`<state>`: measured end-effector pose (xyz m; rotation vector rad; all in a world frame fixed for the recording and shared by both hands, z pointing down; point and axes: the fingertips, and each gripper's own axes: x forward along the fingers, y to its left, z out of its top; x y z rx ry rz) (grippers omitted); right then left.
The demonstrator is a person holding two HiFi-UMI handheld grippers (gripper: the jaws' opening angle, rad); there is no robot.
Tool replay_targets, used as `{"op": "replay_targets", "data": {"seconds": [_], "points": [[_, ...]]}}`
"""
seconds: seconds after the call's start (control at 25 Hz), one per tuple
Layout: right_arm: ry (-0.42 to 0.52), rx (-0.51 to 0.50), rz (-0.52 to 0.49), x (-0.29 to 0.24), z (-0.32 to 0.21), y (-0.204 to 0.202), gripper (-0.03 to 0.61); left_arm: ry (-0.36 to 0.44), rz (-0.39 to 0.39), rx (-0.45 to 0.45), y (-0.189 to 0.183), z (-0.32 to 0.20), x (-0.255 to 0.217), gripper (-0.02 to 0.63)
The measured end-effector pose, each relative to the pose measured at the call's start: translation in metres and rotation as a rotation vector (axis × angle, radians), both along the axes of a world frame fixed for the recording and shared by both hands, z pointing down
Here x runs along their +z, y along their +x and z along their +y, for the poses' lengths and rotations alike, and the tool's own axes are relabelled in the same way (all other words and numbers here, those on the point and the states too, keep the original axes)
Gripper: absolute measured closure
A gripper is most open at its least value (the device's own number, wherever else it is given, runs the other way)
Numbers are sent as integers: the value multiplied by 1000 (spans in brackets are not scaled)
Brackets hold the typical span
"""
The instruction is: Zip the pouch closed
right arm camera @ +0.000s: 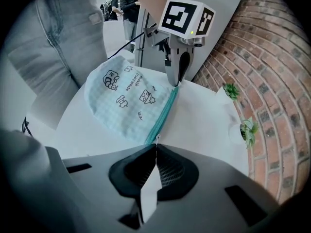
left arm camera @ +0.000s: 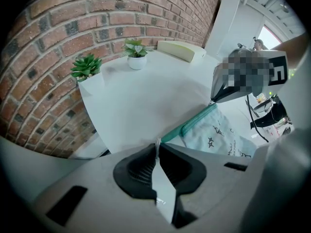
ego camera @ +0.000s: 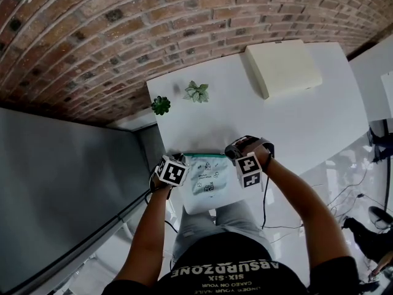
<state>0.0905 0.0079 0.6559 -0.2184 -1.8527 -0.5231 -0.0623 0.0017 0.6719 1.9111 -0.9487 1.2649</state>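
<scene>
Pouch (ego camera: 206, 180) lies flat on the white surface (ego camera: 307, 121), at its 6 o'clock edge, right in front of the person (ego camera: 233, 269). Pale blue checked fabric, small dark prints, teal zip (ego camera: 206, 156) along its 12 o'clock side. One tool at each end of the zip, both pointing steeply down

Left tool (ego camera: 183, 159) sits at the pouch's 10 o'clock corner. Left gripper view: jaws all but together, only a sliver apart, pinching a thin white bit of the pouch corner at the tips. From there the zip runs off toward 2 o'clock to the other tool

Right tool (ego camera: 229, 155) sits at the pouch's 2 o'clock corner. Right gripper view: jaws fully together, the zip's end goes straight into the tips and a small pale bit is nipped there; pull or fabric tab, cannot tell. The zip then runs up toward 12 o'clock to the left tool's tips, pouch body spread at 10 o'clock of it, jeans (right arm camera: 48, 42) behind

Zip lies straight between the two tools; how far it is zipped, cannot tell

Rest: dark green plant (ego camera: 161, 105) at 11 o'clock of the pouch by the surface's edge, paler plant (ego camera: 196, 92) near it at 12 o'clock, in a white pot. Cream flat box (ego camera: 282, 68) at 1 o'clock, well apart from the pouch. Brick wall (ego camera: 92, 29) beyond the surface
</scene>
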Motion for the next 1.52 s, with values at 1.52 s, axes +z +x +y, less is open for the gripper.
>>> {"op": "replay_targets", "data": {"seconds": [1.52], "points": [[-71,342,-88,10,-3,6,578,-31,0,-34,-5,4,-3,586]]}}
